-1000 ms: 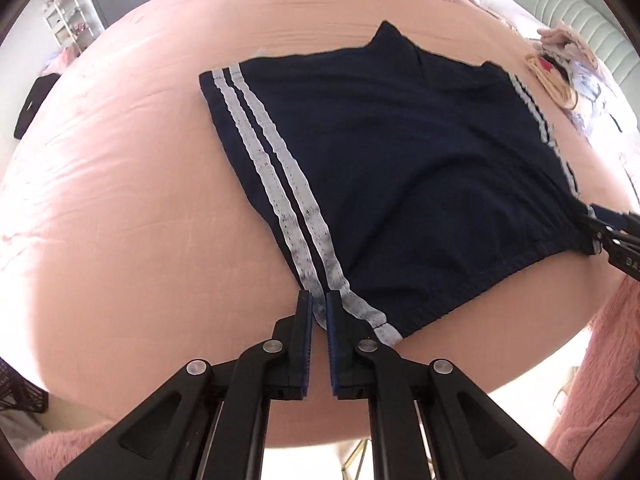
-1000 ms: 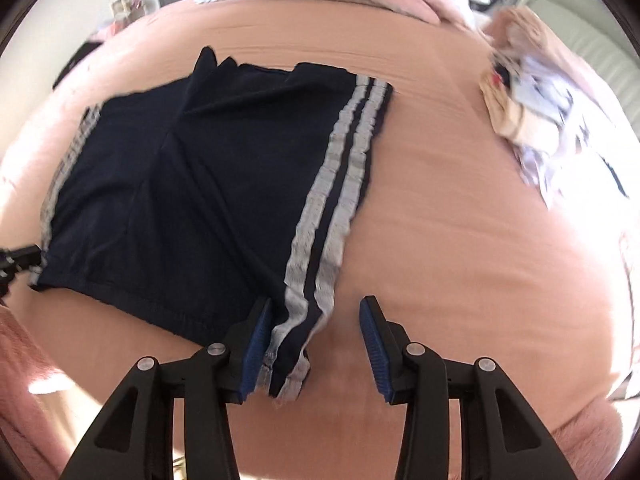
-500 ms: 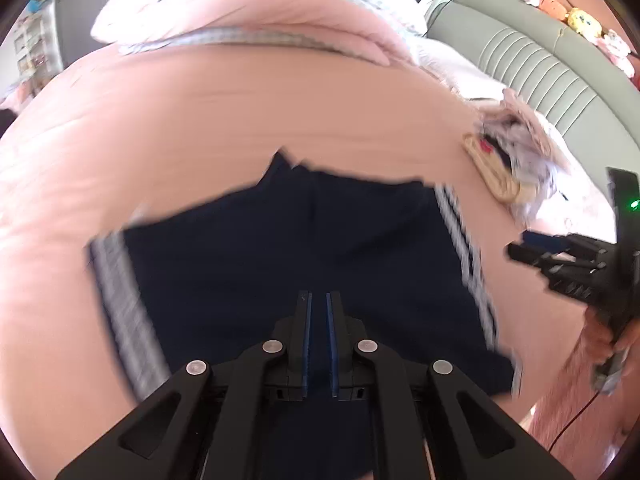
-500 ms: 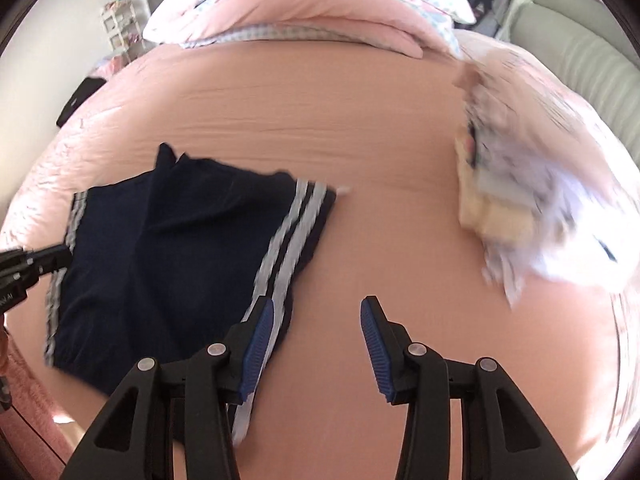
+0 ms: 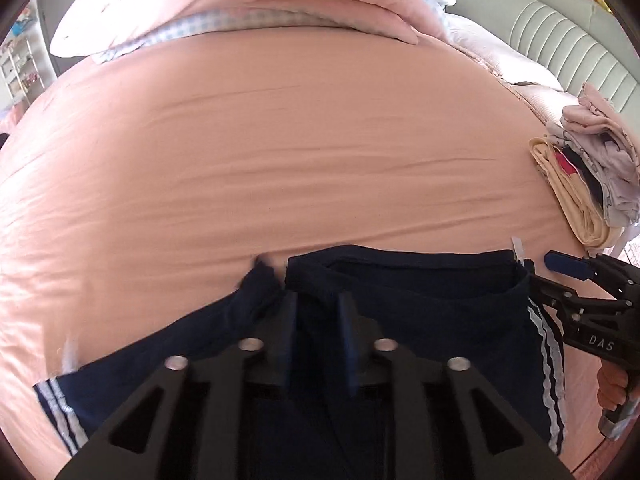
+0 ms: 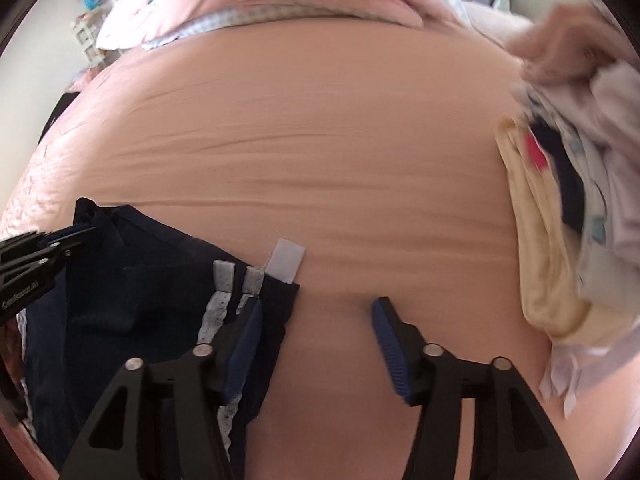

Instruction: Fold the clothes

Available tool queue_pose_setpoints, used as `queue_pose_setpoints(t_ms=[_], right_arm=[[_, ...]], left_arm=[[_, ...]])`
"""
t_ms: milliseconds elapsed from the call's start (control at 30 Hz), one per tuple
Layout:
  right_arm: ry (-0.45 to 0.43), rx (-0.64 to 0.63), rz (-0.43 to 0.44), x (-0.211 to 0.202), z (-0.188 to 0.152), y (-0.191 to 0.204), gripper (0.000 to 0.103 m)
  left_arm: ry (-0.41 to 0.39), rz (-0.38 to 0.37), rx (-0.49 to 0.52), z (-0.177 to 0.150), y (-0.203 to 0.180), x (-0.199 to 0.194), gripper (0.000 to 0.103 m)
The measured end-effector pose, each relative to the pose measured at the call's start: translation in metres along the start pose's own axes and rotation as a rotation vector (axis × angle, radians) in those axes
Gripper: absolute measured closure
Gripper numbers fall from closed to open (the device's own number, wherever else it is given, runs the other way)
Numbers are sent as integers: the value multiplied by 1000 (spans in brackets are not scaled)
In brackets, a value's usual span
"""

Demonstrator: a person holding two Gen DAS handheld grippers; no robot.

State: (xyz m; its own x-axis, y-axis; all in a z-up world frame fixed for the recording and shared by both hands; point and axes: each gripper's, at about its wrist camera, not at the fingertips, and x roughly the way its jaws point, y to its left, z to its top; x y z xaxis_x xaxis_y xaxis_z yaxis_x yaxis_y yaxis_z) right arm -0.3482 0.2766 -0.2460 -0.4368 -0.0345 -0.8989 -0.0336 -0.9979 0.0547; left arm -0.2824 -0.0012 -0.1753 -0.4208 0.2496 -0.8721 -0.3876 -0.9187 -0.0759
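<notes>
- The left gripper point(image 5: 316, 332), black with blue pads, hangs over the navy-blue cotton shorts with white lace side stripes point(image 5: 420, 312); its jaws have just been opening and now stand a little apart, the dark cloth lying under and between them with no pad seen pressing on it.
- The right gripper point(image 6: 318, 344) of the same make has its jaws set wide, and they too have just been opening; its left pad lies over the striped edge of the shorts point(image 6: 132, 300), its right pad over bare sheet, so nothing is clamped.
- The shorts lie folded over on the near part of the salmon-pink bed sheet point(image 5: 300, 152), their doubled upper edge running across in front of both grippers.
- A small white fabric label point(image 6: 286, 260) sticks out from the shorts' top right corner onto the sheet.
- From the left wrist view, the right gripper point(image 5: 560, 276) sits at the right corner of the shorts, with fingers of the person's hand point(image 5: 612, 392) wrapped round its handle.
- Off to the right, well apart from the shorts, sits a heap of mixed clothes, pale yellow, lilac and white point(image 5: 584, 184).
- At the far end of the bed lies a folded pink quilt with a blue-checked lining point(image 5: 256, 8).
- Beyond the bed's right side stands a grey-green ribbed upholstered headboard or sofa back point(image 5: 560, 36).
</notes>
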Motion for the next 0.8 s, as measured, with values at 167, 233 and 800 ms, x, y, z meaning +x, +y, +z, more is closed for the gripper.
queue_pose_setpoints(t_ms=[167, 233, 800], right_arm=[[-8, 9, 20, -2, -1, 2, 47], [-3, -34, 61, -2, -1, 7, 62], [-126, 14, 89, -33, 14, -19, 66]], left_arm=[[-42, 17, 46, -1, -2, -1, 69], [-23, 4, 77, -4, -6, 1, 96], [-84, 51, 62, 2, 8, -49, 95]])
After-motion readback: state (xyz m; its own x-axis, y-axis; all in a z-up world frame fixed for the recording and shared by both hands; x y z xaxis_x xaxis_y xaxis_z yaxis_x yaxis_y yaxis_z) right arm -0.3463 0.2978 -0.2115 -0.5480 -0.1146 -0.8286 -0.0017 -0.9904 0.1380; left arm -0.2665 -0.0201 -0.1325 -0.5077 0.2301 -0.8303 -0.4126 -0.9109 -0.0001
